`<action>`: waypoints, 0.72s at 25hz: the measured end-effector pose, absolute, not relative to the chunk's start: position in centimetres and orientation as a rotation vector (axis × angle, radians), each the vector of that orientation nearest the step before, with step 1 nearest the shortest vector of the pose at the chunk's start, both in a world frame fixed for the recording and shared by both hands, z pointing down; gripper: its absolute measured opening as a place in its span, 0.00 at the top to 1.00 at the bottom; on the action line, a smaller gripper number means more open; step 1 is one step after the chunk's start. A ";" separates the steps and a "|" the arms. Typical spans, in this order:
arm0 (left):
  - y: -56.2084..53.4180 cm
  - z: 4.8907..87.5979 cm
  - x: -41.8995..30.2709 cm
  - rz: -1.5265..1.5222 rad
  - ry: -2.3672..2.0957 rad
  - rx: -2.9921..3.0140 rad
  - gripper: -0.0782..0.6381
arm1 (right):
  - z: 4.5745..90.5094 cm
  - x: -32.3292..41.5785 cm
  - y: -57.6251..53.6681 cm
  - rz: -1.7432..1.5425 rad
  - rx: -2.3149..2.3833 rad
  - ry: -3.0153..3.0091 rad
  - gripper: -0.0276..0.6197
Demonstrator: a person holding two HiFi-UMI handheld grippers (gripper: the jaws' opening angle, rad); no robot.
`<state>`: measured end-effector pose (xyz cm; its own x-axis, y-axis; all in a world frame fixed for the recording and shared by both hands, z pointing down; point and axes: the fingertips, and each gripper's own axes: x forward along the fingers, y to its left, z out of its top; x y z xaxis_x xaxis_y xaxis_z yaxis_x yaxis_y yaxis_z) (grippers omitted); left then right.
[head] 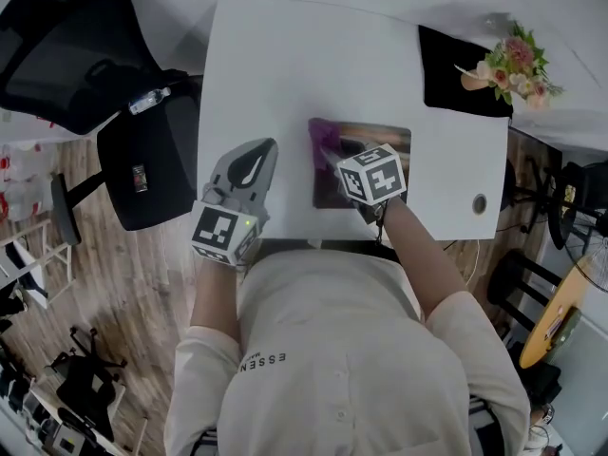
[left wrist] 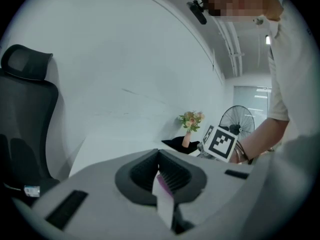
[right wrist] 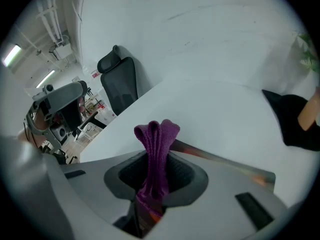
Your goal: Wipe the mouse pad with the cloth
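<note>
The purple cloth stands bunched upright, clamped between the right gripper's jaws; only that gripper's view shows the pinch. From the head view it rests on the mouse pad's left edge, near the table's front rim. Bare tabletop lies beyond and left. The left gripper, jaws together and empty, hovers beside the pad. A pink vase holds flowers at the far corner.

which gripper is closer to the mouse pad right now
Right. The right gripper sits over the left part of the mouse pad, jaws shut on the purple cloth; the left gripper is off its left edge, above bare table.
</note>
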<state>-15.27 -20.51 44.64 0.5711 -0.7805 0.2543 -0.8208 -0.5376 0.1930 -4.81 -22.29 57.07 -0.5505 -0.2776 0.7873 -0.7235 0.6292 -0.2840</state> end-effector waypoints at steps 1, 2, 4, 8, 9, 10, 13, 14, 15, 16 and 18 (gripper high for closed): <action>-20.7 44.7 -15.2 0.207 -1.326 2.512 0.89 | 57.4 -4.7 -22.4 0.794 0.770 -2.117 0.81; -20.8 44.8 -15.1 0.215 -1.332 2.506 0.89 | 57.8 -4.6 -22.5 0.801 0.763 -2.112 0.81; -21.0 44.9 -14.8 0.229 -1.347 2.494 0.89 | 58.3 -4.3 -22.8 0.813 0.753 -2.109 0.81; -21.1 45.3 -13.8 0.278 -1.361 2.487 0.89 | 58.6 -4.0 -22.9 0.839 0.729 -2.140 0.81; -21.0 45.3 -13.3 0.290 -1.360 2.493 0.89 | 58.6 -3.8 -22.8 0.847 0.724 -2.147 0.80; -21.0 45.2 -12.7 0.298 -1.358 2.502 0.89 | 58.7 -3.6 -22.8 0.853 0.720 -2.151 0.80; -20.9 45.1 -11.3 0.315 -1.350 2.516 0.89 | 58.7 -2.6 -22.8 0.861 0.712 -2.160 0.80; -20.9 45.0 -10.8 0.319 -1.351 2.517 0.89 | 58.8 -2.2 -22.9 0.862 0.711 -2.162 0.80; -21.0 45.0 -10.4 0.321 -1.352 2.516 0.89 | 58.8 -1.8 -22.9 0.863 0.710 -2.164 0.80; -21.0 45.0 -9.9 0.325 -1.355 2.516 0.89 | 58.9 -1.3 -23.0 0.865 0.709 -2.166 0.80; -21.0 45.2 -9.1 0.338 -1.360 2.515 0.89 | 58.9 -0.3 -23.1 0.867 0.708 -2.170 0.80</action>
